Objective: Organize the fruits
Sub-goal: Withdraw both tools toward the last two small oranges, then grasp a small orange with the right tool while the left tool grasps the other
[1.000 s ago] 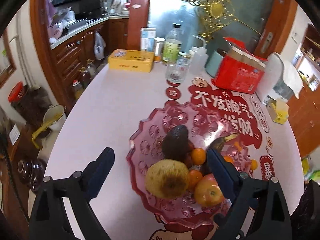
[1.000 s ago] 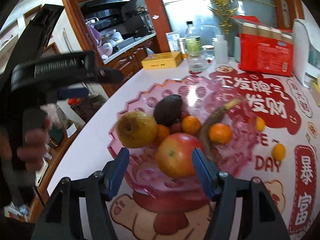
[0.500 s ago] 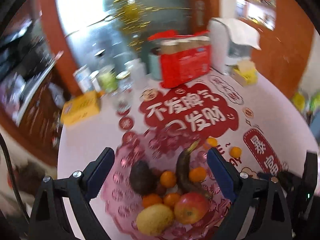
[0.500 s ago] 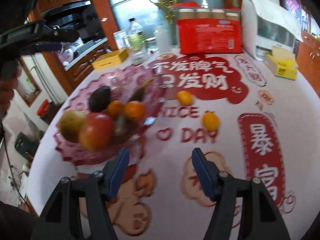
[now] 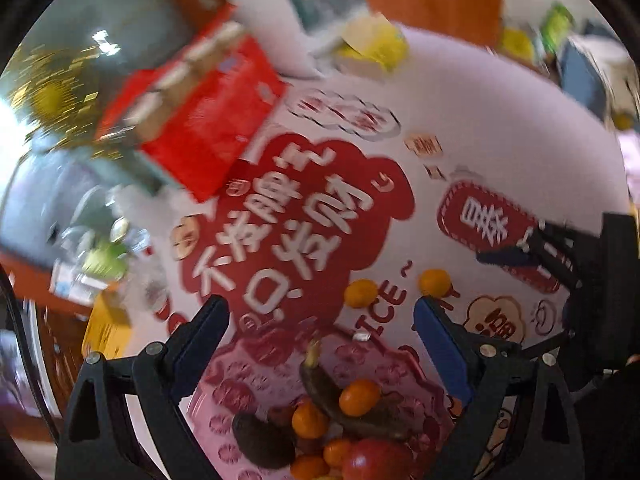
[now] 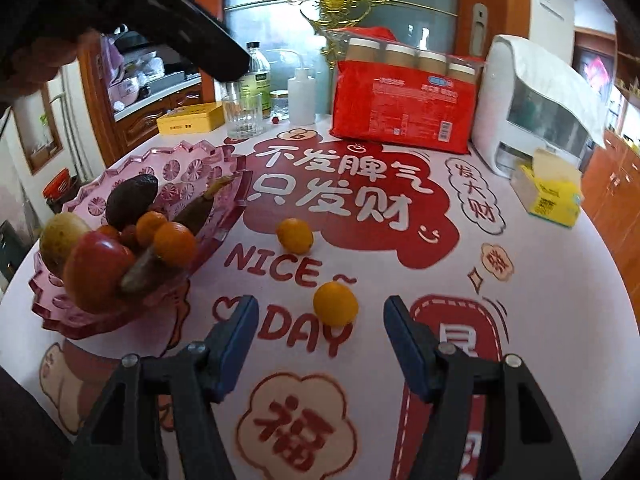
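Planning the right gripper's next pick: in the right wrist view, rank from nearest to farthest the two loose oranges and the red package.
1. Near orange, just ahead of the right gripper, on "DAY".
2. Far orange, beside the pink dish.
3. Red package, at the table's back.

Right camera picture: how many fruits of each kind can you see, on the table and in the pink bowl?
Loose oranges: 2
Bowl oranges: 2
Apple: 1
Pear: 1
Avocado: 1
Banana: 1
Small red fruits: 2
Total: 10 showing in this view; more may hide underneath.
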`<control>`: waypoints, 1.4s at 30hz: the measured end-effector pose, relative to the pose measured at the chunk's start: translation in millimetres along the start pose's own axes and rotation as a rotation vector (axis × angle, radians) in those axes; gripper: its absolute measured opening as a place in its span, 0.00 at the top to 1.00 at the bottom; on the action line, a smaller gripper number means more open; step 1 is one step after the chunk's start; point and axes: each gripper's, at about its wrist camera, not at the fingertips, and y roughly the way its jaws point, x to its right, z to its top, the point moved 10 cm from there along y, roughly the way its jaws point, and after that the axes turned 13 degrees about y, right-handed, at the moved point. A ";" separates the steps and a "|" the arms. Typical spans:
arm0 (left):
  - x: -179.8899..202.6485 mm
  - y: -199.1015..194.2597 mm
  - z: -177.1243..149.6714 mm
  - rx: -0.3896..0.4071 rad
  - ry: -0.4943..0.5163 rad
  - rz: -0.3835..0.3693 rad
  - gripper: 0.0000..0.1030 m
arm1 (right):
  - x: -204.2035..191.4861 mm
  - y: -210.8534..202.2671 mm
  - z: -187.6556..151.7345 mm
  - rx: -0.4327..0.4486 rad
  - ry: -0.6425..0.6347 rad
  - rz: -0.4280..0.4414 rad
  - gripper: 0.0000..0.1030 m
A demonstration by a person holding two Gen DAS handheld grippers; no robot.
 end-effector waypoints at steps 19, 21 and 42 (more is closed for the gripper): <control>19.9 139.6 -6.5 -0.334 -0.034 -0.166 0.19 | 14.6 56.3 -11.6 -0.076 -0.003 0.106 0.60; 18.2 145.3 -6.9 -0.346 -0.043 -0.180 0.25 | 13.4 57.9 -11.4 -0.080 -0.005 0.105 0.65; 22.2 170.3 -29.8 -0.396 -0.149 -0.264 0.67 | 15.0 59.5 -15.1 -0.116 0.022 0.104 0.69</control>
